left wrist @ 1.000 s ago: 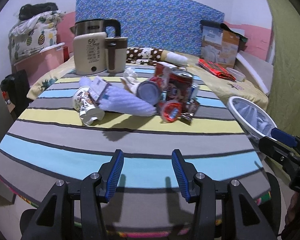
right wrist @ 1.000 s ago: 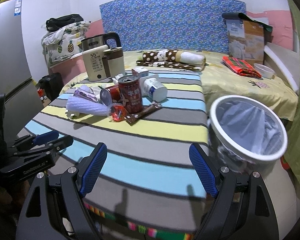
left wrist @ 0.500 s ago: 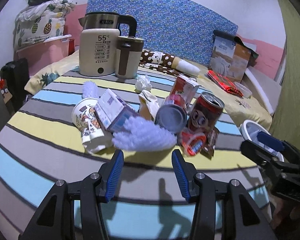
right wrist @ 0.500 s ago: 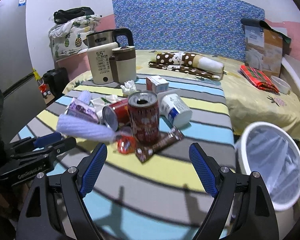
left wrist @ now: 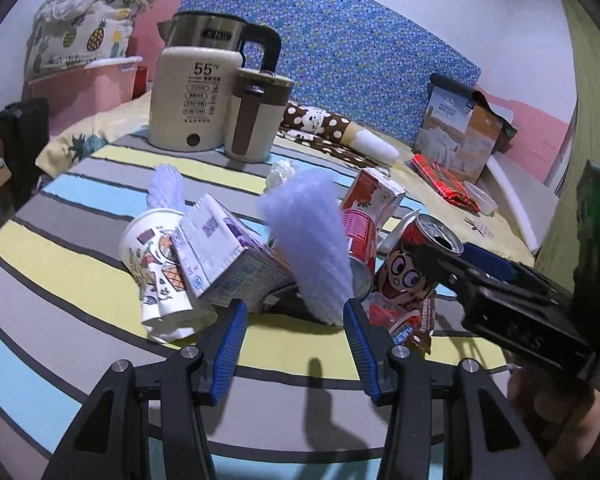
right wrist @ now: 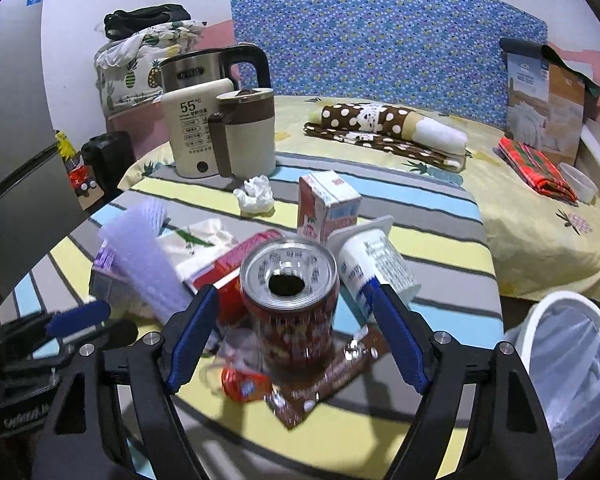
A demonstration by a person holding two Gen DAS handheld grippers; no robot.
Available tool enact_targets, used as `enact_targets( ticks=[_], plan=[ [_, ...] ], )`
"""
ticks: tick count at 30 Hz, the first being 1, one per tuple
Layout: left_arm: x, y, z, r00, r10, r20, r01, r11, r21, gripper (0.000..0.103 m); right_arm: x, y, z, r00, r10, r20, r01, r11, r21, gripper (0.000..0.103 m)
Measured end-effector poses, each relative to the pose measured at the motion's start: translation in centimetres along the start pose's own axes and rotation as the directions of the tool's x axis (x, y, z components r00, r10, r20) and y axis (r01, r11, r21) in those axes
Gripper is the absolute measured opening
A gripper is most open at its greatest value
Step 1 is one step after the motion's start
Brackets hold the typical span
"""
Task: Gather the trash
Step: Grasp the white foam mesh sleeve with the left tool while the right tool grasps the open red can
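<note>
Nearer now, upright red can (right wrist: 290, 304) between wide-open, empty right tongs (right wrist: 296, 340); left tongs (left wrist: 292, 344) likewise open.

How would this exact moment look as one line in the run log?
left gripper: open, facing purple foam sleeve | right gripper: open around upright red can, not gripping | bin: right of table

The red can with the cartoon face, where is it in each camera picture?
Left wrist view: the red can stands right of centre, face toward the camera, just beyond the left gripper, with the right gripper reaching in at its right.
Right wrist view: the same can sits in the middle, seen from above with its opened top, between the right gripper's open jaws.
Shared landmark: the cream kettle marked 55, behind the trash pile.
</note>
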State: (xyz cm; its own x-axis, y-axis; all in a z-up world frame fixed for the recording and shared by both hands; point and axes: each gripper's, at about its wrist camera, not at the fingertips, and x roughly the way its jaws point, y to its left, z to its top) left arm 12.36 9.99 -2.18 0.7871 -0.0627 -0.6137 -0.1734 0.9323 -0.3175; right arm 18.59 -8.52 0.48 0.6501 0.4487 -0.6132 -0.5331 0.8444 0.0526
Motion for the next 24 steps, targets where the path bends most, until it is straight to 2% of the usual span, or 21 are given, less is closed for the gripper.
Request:
enact_targets(
  ticks=[1,2,6,9,15,17,18,19,24],
  plan=[
    [0.2,-0.1,0.1,1.0,-0.007,-0.004,0.007,1.0,0.001,0.05,0.2,0.0,0.2,1.0,0.003,-0.005,-0.003,1.0,-0.002,0.067],
    [0.4,-0.3,0.2,1.0,-0.007,-0.006,0.007,1.0,0.006,0.05,0.4,0.0,0.3,1.0,0.008,-0.011,-0.008,1.0,-0.002,0.063],
    [1.0,-0.6,1.2,1.0,-0.001,0.003,0.001,1.0,0.001,0.051,0.5,-0.3,0.5,1.0,0.021,-0.013,-0.021,1.0,0.011,0.055],
    [1.0,-0.9,2.1,1.0,0.0,0.03,0.0,1.0,-0.005,0.056,0.3,-0.4,0.5,0.999,0.031,-0.01,-0.031,0.999,0.019,0.055],
    [2.1,-0.9,3.6,0.999,0.012,0.039,-0.01,0.999,-0.052,0.056,-0.1,-0.7,0.6,0.998,0.065,0.005,-0.065,0.997,0.048,0.055],
    [2.6,-0.8,3.8,0.999,0.021,0.032,-0.019,0.998,-0.064,0.052,-0.3,-0.7,0.7,0.997,0.076,0.009,-0.076,0.996,0.053,0.055],
    [2.9,-0.7,3.9,0.999,0.026,0.025,-0.024,0.997,-0.069,0.04,-0.4,-0.7,0.7,0.997,0.08,0.012,-0.081,0.995,0.055,0.055],
    [3.1,-0.6,3.9,0.999,0.027,0.019,-0.026,0.997,-0.07,0.034,-0.5,-0.8,0.7,0.996,0.084,0.014,-0.084,0.995,0.058,0.055],
    [2.1,-0.8,3.9,0.999,0.036,0.036,-0.034,0.998,-0.052,0.027,-1.3,-1.2,0.9,0.994,0.099,0.036,-0.102,0.992,0.076,0.055]
  ],
)
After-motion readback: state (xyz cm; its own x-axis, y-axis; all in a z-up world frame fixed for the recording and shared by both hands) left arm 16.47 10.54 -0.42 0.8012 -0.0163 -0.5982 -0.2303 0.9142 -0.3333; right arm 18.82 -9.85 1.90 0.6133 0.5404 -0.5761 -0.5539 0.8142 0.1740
